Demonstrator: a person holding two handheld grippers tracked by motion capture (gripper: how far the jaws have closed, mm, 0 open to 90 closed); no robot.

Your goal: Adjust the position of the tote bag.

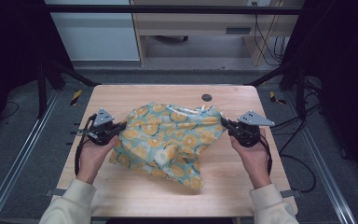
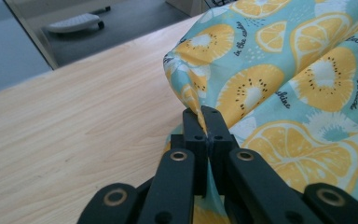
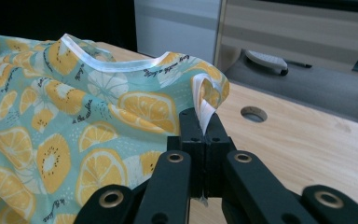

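Two corners of the fruit-print cloth (image 1: pixel 168 140) are already pinched, so the grab is done; what's left, by my read, is getting it spread flat or folded. Cloth sits mid-surface, bunched & wrinkled, strung between your grippers w/ a loose flap drooping toward the near edge. Left gripper (image 1: pixel 113 129) has its fingers (image 2: pixel 196 133) clamped together on the left corner; right gripper (image 1: pixel 227 126) has its fingers (image 3: pixel 193 130) shut on the white-hemmed right corner. Both edges held look lifted a bit off the wood.

Room: surface (image 1: pixel 121 95) is bare on the far side apart from a round hole (image 1: pixel 207 97) just past the cloth's far edge. Left & right edges are close behind your hands, so not much sideways stretch left. Near strip has some bare wood too. Dark frame posts stand off both sides.
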